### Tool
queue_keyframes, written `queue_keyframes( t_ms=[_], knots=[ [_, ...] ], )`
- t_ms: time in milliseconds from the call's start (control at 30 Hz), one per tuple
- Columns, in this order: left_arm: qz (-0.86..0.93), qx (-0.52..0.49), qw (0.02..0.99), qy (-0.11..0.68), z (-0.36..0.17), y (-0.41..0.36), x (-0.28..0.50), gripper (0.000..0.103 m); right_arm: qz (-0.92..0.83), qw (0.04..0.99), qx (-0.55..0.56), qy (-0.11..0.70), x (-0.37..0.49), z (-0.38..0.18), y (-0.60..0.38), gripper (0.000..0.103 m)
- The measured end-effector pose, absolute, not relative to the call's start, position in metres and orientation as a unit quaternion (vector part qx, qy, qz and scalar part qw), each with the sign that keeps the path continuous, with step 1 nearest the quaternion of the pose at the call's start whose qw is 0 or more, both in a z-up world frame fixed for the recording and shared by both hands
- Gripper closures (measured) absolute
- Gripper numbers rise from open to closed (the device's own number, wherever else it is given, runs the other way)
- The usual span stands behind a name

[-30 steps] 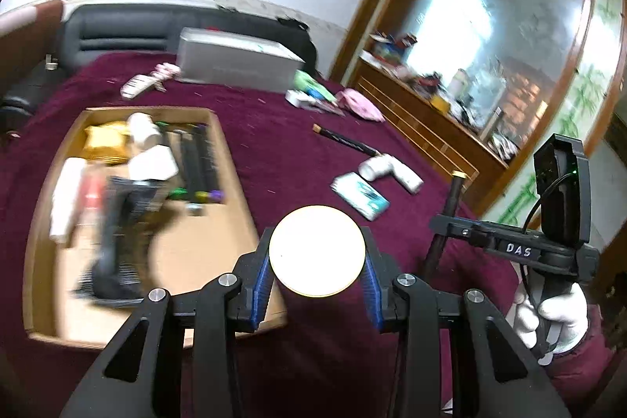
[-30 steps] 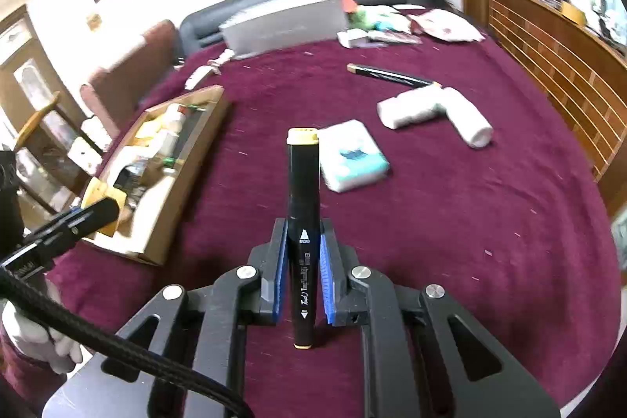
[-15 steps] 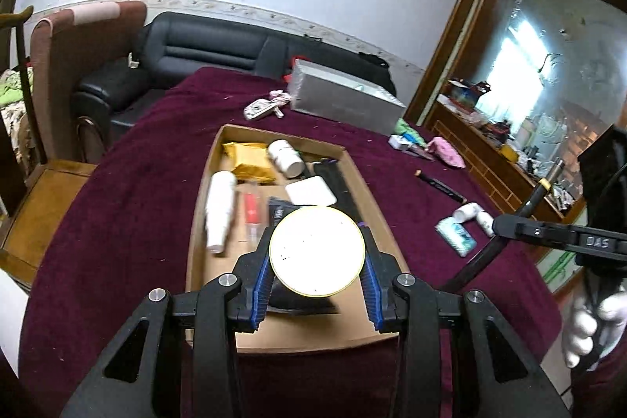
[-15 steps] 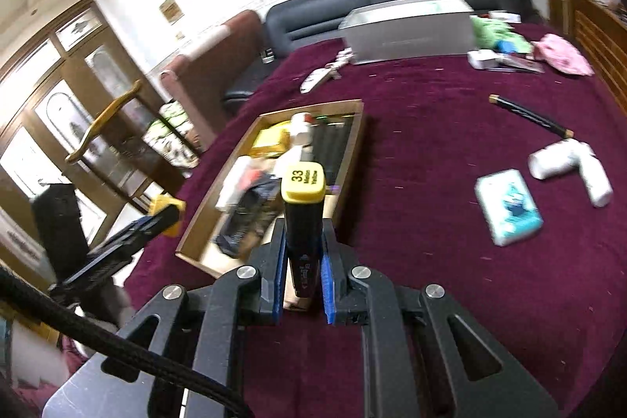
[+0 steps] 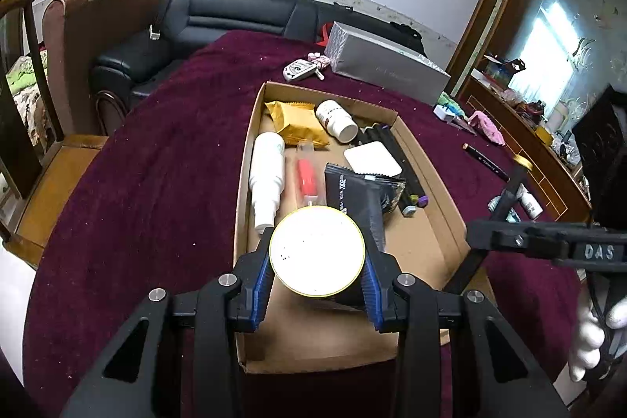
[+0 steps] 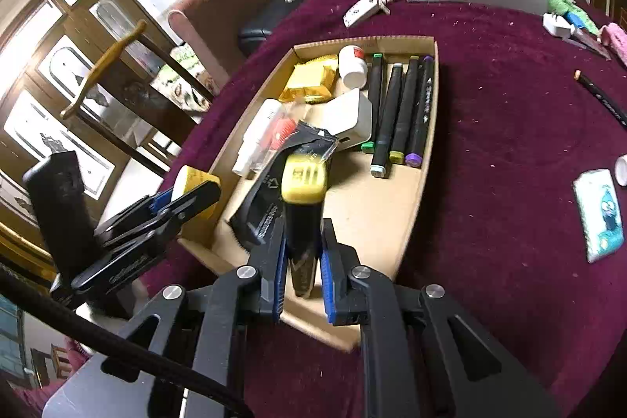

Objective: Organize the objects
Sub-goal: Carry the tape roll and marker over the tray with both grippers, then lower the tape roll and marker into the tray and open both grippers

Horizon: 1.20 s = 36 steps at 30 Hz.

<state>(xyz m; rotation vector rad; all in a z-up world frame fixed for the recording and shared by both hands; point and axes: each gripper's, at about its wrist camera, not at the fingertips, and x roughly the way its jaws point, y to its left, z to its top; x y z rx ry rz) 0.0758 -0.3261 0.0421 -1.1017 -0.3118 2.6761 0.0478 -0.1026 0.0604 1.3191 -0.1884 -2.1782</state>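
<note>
Blue-padded left gripper [image 5: 316, 257] clamps a round yellow-rimmed tin [image 5: 316, 252], w/ it over the near end of the cardboard tray [image 5: 439, 179]. Right gripper [image 6: 301, 253] is closed on a yellow-capped black marker [image 6: 303, 198], also above tray's near part. Farther in: four markers [image 6: 399, 112] along the side wall, white bottle [image 5: 267, 175], yellow packet [image 5: 298, 122]. Beyond tray, grey box [image 5: 388, 65] on maroon cloth [image 5: 156, 163].

Yellow-lidded jar [image 5: 317, 253], yellow-capped marker [image 6: 302, 218], tool-held.

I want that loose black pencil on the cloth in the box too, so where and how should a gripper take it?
Probably grip the black pencil mid-shaft from above, jaws across its width: it lies flat on the maroon cloth with nothing touching it.
</note>
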Motion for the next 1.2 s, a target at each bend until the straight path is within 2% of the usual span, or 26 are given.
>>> queue_keyframes(
  t_ms=[767, 1200],
  knots=[
    [0.903, -0.412, 0.107, -0.059, 0.027, -0.318, 0.061, 0.069, -0.800, 0.244, 0.546, -0.047, 0.018, 0.016, -0.126, 0.090],
    [0.910, -0.392, 0.107, -0.081, 0.035, -0.325, 0.065, 0.068, -0.814, 0.224, 0.536, -0.006, 0.024, 0.016, -0.136, 0.089]
  ],
)
